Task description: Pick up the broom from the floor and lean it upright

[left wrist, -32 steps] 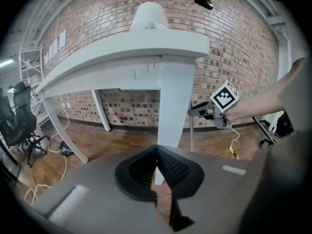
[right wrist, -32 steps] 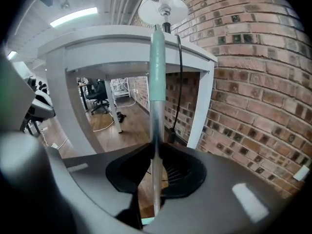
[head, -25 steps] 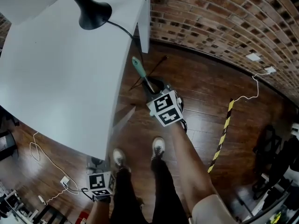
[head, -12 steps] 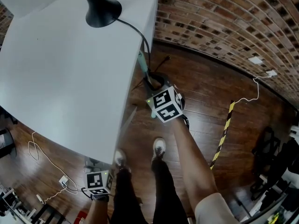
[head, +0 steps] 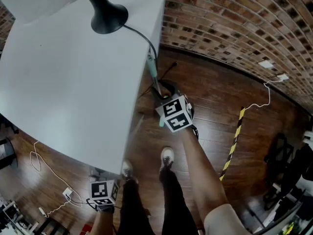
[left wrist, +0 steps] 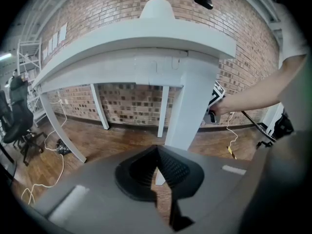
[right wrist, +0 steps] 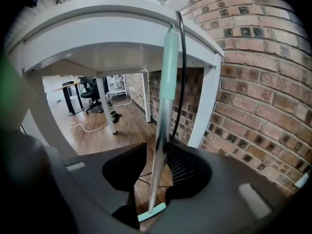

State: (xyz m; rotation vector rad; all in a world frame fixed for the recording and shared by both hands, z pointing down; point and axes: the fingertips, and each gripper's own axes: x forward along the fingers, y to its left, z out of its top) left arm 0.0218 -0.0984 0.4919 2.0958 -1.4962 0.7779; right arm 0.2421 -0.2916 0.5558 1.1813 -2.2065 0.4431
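The broom stands nearly upright. Its silver pole [right wrist: 158, 145] rises to a teal grip [right wrist: 169, 57] that rests against the edge of the white table [right wrist: 122, 18]. Its teal head [right wrist: 151, 212] is low by the floor. My right gripper [right wrist: 156, 172] has just been opening its jaws; they stand open with the pole between them, close to the left jaw. From the head view the teal grip [head: 152, 66] touches the table's corner just beyond the right gripper's marker cube [head: 174, 113]. My left gripper [left wrist: 157, 162] hangs low at the left with its tips together and nothing in them.
A black lamp base [head: 108, 14] sits on the table [head: 63, 82], and its black cable [right wrist: 181, 72] drops beside the broom. The brick wall [head: 234, 28] is close behind. A white cord [head: 261, 98] and striped tape [head: 233, 142] lie on the wood floor. The person's shoes [head: 166, 156] are near the table leg [left wrist: 192, 106].
The broom's teal grip has swung from out over the floor to rest against the table's corner. The right gripper stayed at the pole; the left gripper has not moved.
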